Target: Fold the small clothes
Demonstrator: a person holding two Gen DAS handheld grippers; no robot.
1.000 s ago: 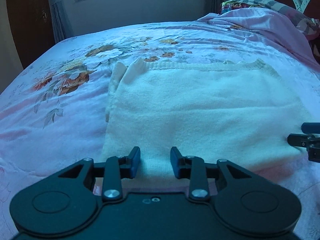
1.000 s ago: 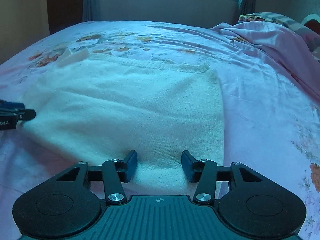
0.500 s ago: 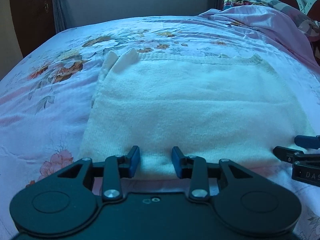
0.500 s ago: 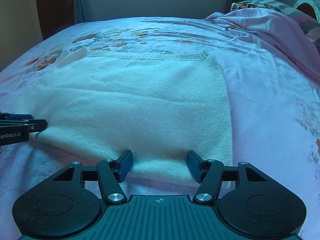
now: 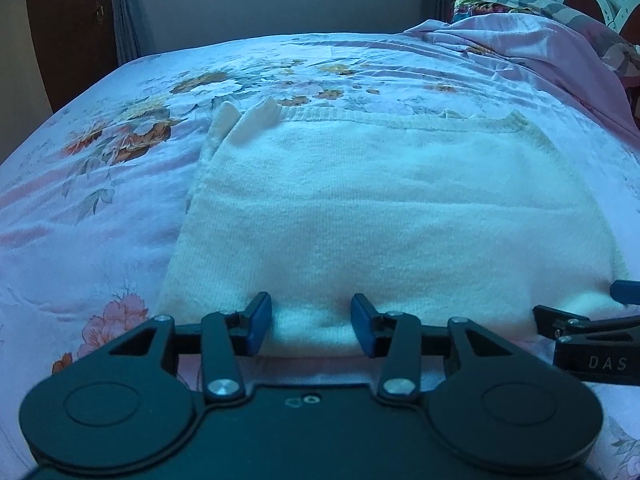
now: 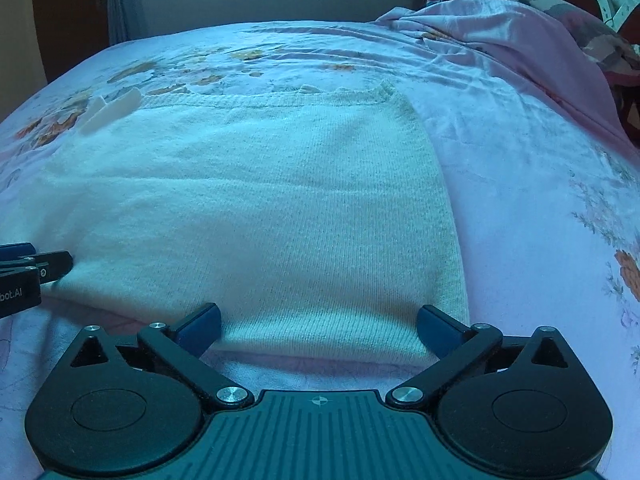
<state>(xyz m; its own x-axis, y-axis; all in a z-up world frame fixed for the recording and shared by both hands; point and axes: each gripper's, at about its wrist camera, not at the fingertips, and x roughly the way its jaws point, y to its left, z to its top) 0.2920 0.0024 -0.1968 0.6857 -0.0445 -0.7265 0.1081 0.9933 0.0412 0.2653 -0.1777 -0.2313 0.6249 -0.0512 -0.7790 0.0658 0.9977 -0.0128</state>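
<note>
A cream knitted sweater (image 5: 380, 208) lies flat, folded into a rectangle, on the floral bedsheet (image 5: 100, 200); it also shows in the right wrist view (image 6: 260, 208). My left gripper (image 5: 311, 326) is open at the near edge of the sweater, left part, with the edge between its blue pads. My right gripper (image 6: 318, 326) is open wide at the near edge, right corner. Each gripper shows in the other's view, the right one at the right (image 5: 592, 340), the left one at the left (image 6: 24, 276). Two white cuffs (image 5: 256, 120) stick out at the far left corner.
A rumpled pink blanket (image 5: 540, 48) and a patterned pillow (image 5: 520, 2) lie at the far right of the bed. A wall with a window and curtains stands behind. A dark wooden door (image 5: 68, 20) is at the far left.
Both grippers have pulled back toward the near edge of the sweater and dropped lower. Both sets of jaws have opened wider, the right one much more.
</note>
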